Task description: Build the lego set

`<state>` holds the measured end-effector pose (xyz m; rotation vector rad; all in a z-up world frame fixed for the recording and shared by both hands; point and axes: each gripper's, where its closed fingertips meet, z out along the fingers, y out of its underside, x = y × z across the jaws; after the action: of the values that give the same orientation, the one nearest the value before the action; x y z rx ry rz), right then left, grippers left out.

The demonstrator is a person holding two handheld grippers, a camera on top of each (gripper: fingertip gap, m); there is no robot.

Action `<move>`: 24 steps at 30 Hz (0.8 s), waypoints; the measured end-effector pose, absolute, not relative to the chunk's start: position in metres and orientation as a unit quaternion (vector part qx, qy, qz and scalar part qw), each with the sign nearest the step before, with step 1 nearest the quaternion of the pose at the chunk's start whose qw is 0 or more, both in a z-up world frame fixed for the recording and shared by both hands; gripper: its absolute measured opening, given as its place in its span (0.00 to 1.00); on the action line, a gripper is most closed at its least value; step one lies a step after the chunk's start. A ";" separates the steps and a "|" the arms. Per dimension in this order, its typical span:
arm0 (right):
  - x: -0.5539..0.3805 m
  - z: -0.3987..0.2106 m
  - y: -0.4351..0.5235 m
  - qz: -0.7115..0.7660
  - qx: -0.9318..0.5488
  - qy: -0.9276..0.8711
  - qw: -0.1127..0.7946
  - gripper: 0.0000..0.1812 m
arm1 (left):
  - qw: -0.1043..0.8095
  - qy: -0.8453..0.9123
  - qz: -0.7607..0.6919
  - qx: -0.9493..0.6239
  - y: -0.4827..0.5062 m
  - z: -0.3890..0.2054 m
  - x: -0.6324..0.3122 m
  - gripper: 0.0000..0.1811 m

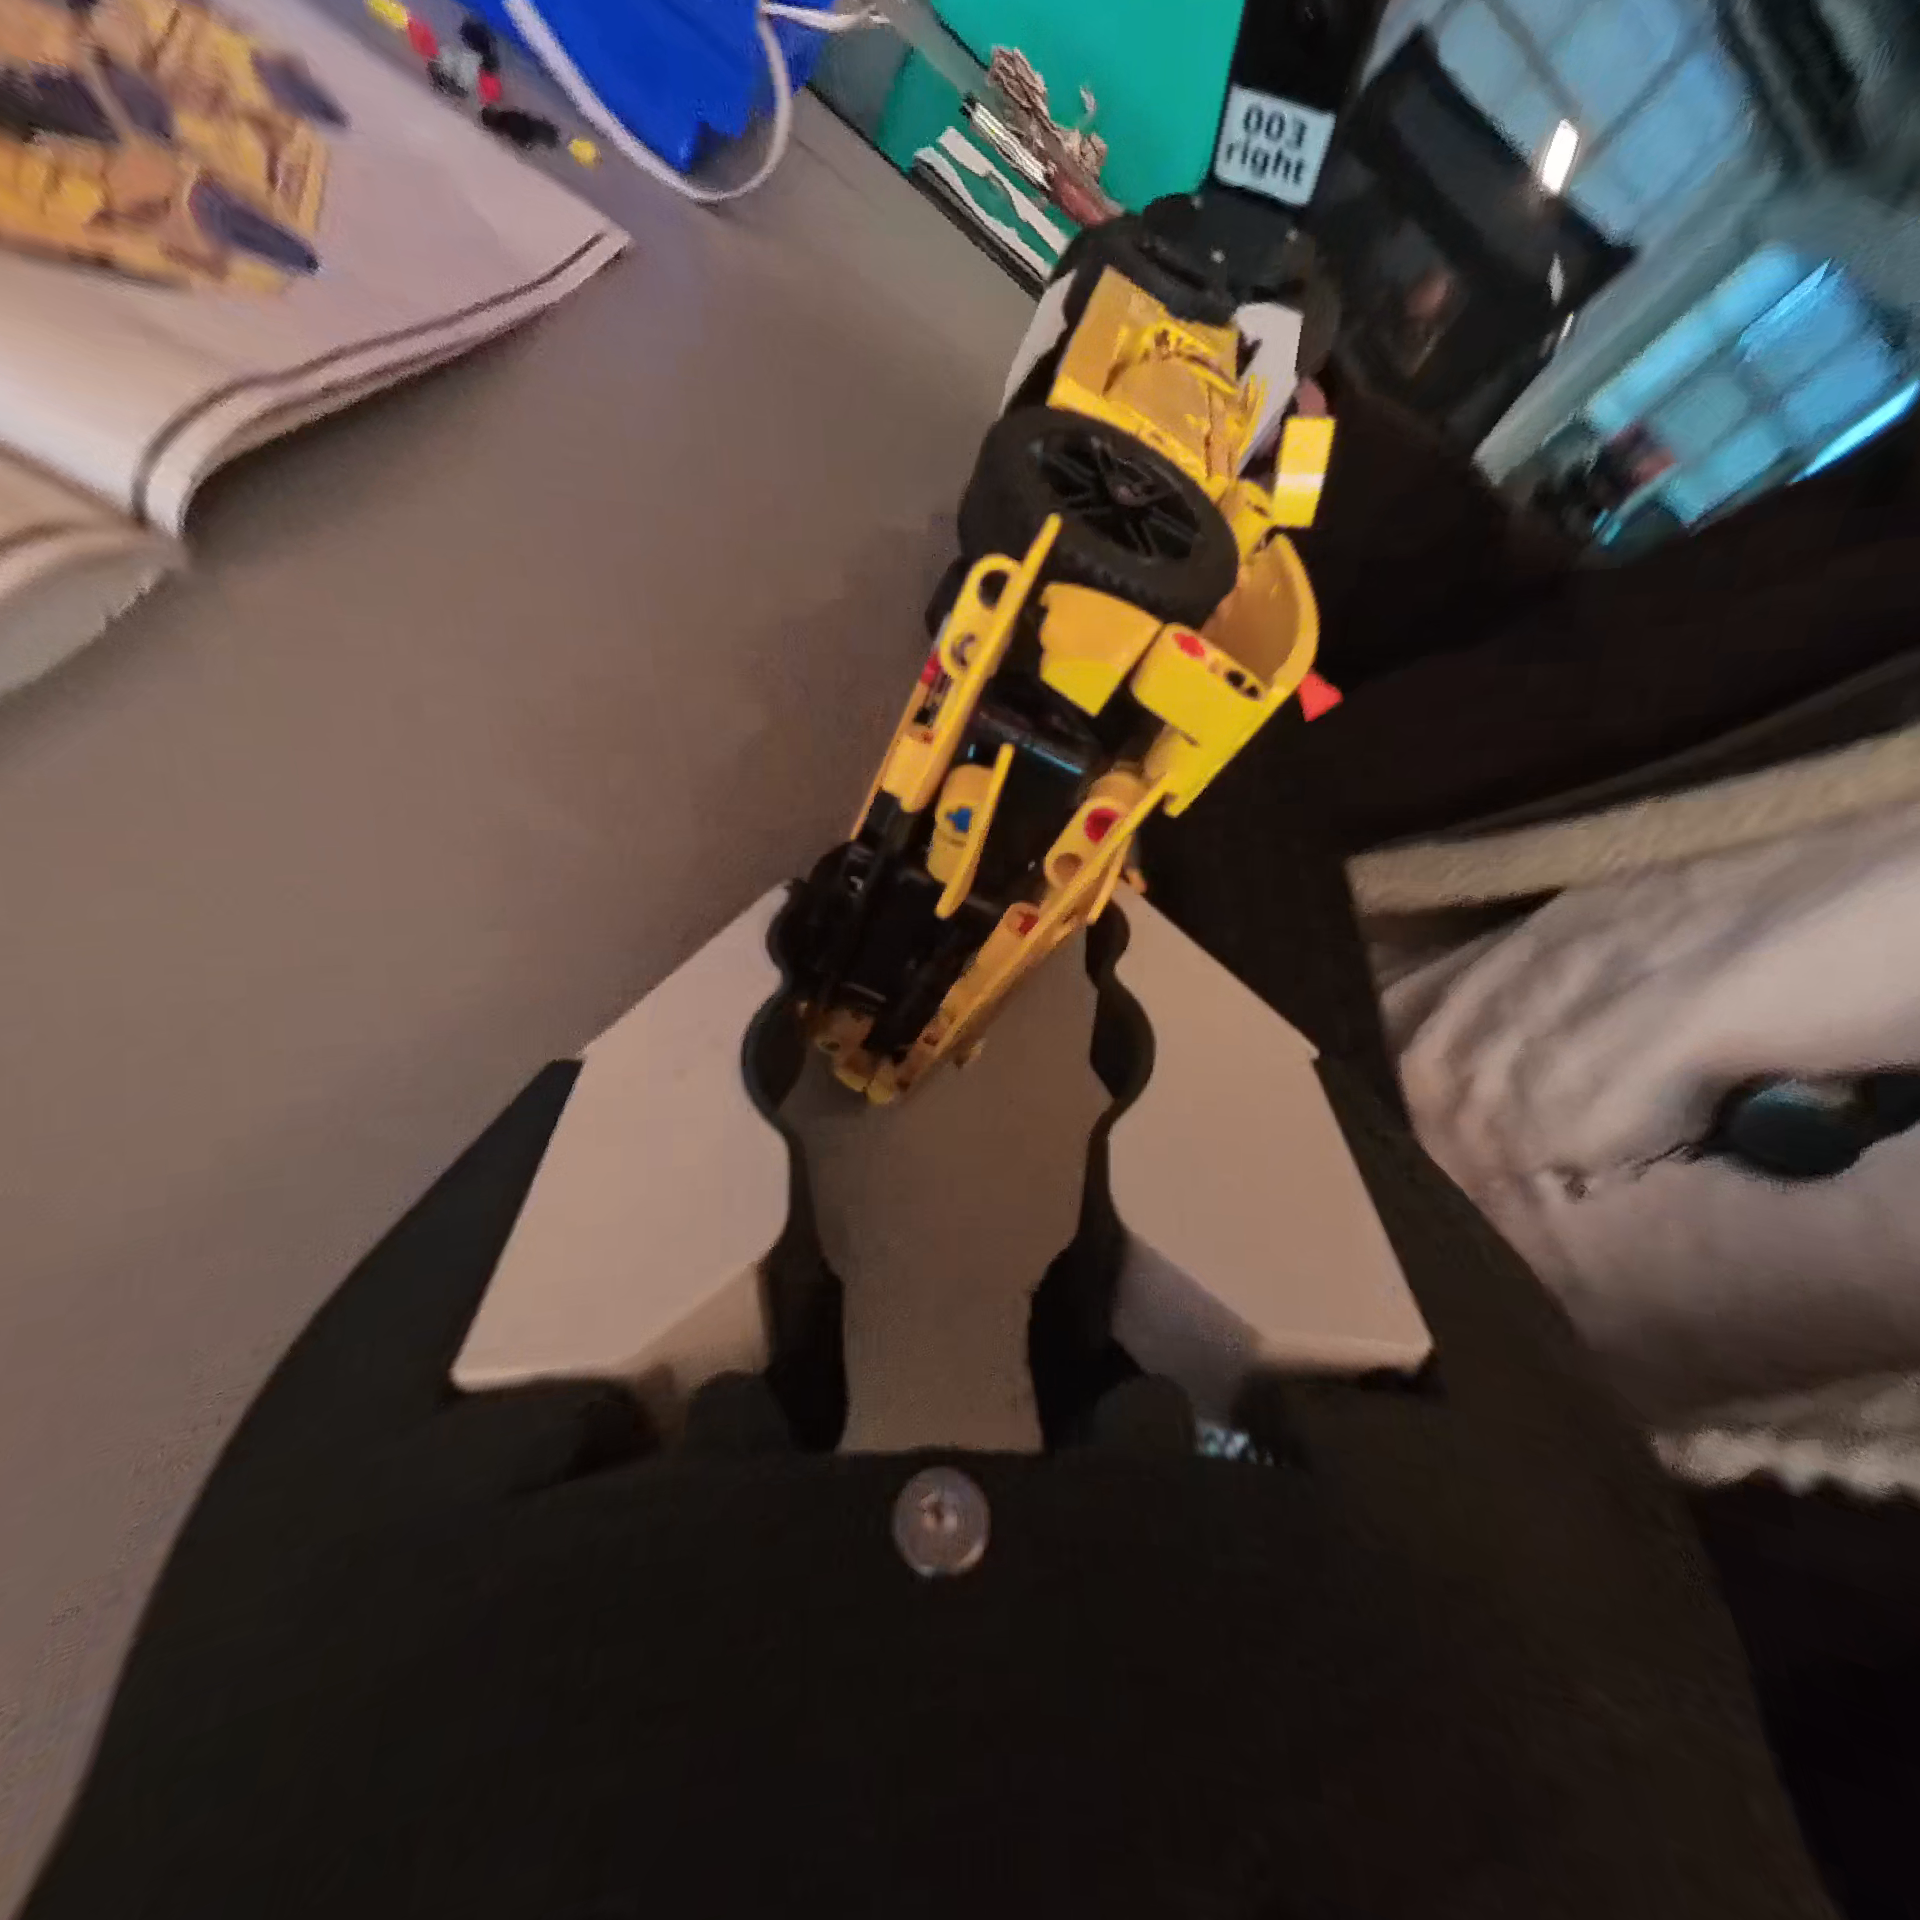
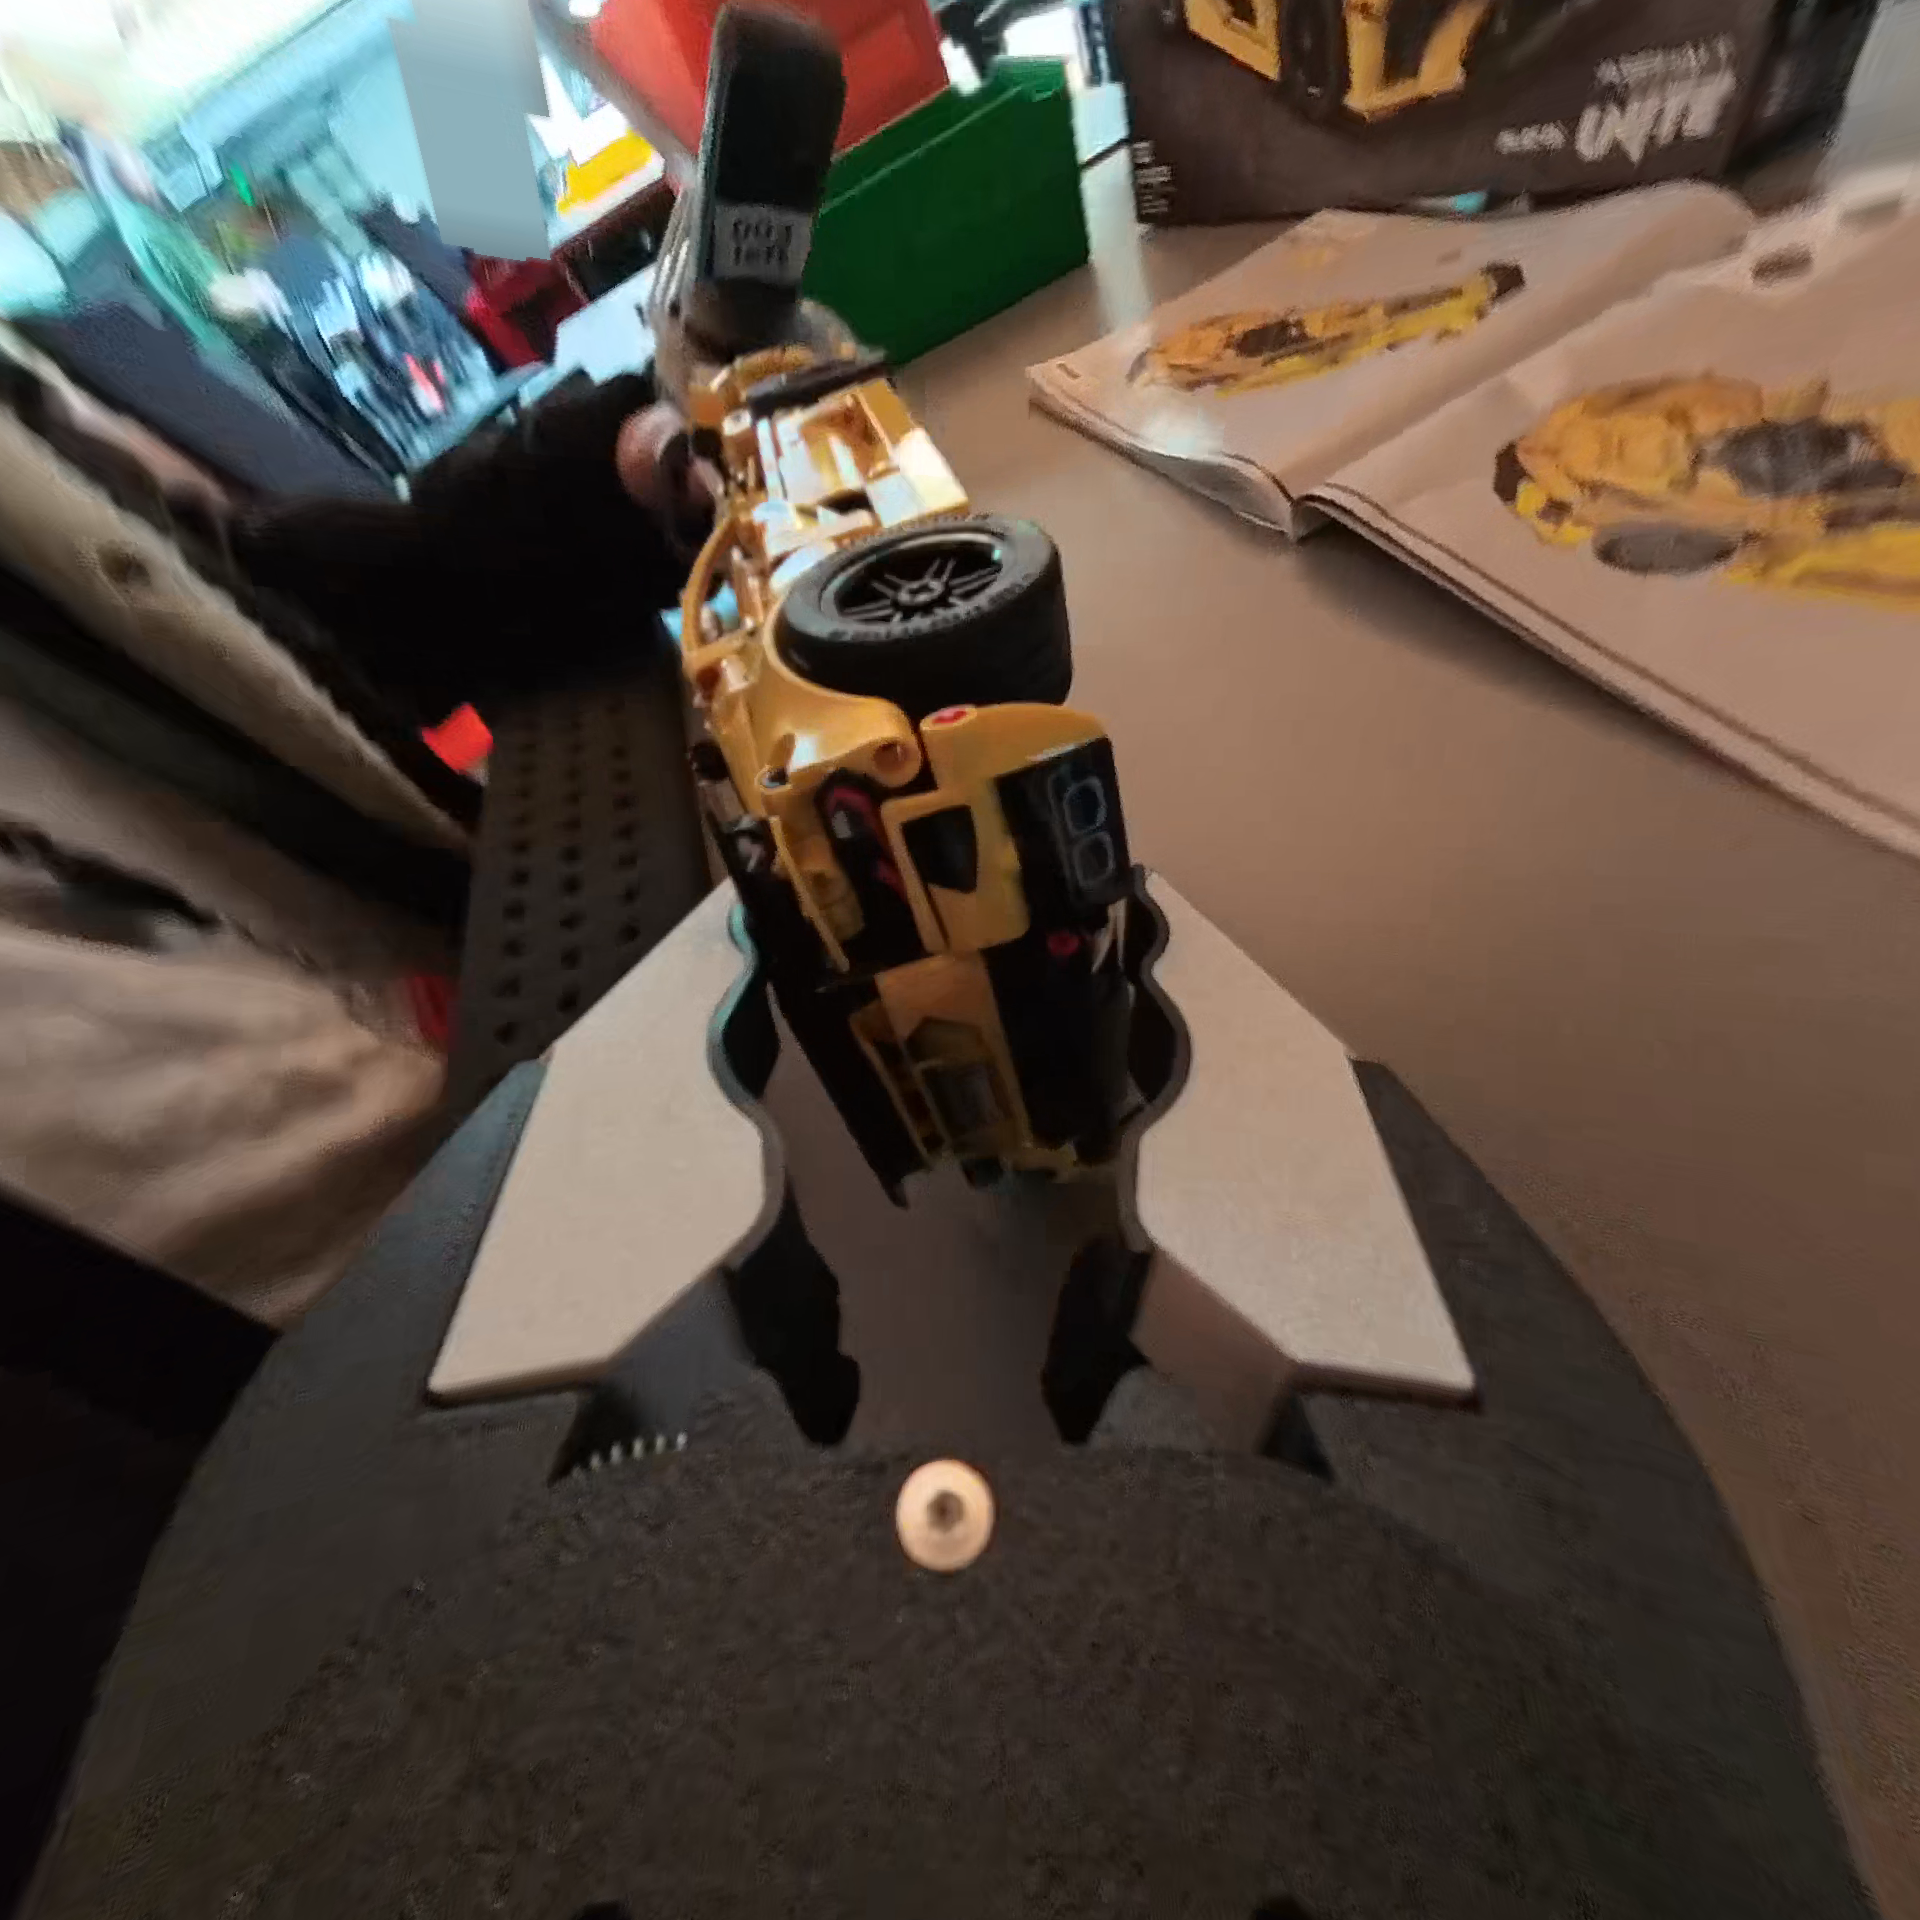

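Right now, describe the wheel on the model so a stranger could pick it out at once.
Above the grey table, the left gripper and right gripper hold a yellow lego car between them, one at each end. On its side sits one black tyre with a spoked black rim, the only round, all-black part among yellow panels.

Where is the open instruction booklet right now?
The open paper instruction booklet with yellow car pictures lies flat on the grey table, upper right in the right wrist view, beyond the yellow brick car; the left wrist view shows it upper left.
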<state>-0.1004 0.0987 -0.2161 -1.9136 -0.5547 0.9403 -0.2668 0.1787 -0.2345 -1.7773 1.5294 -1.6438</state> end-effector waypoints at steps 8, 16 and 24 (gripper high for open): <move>-0.080 -0.222 0.152 0.483 -0.812 -0.081 0.318 0.34 | 0.032 0.405 -0.600 -0.689 0.208 -0.242 -0.256 0.28; -0.070 -0.245 0.180 0.551 -0.795 0.045 0.249 0.33 | 0.032 0.351 -0.583 -0.732 0.229 -0.255 -0.249 0.31; -0.072 -0.256 0.166 0.562 -0.821 0.088 0.058 0.35 | -0.025 0.373 -0.545 -0.750 0.188 -0.264 -0.265 0.33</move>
<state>-0.0725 0.1661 -0.2562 -2.4875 0.2668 1.7029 -0.2648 0.1875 -0.2635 -2.3957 1.1902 -1.7418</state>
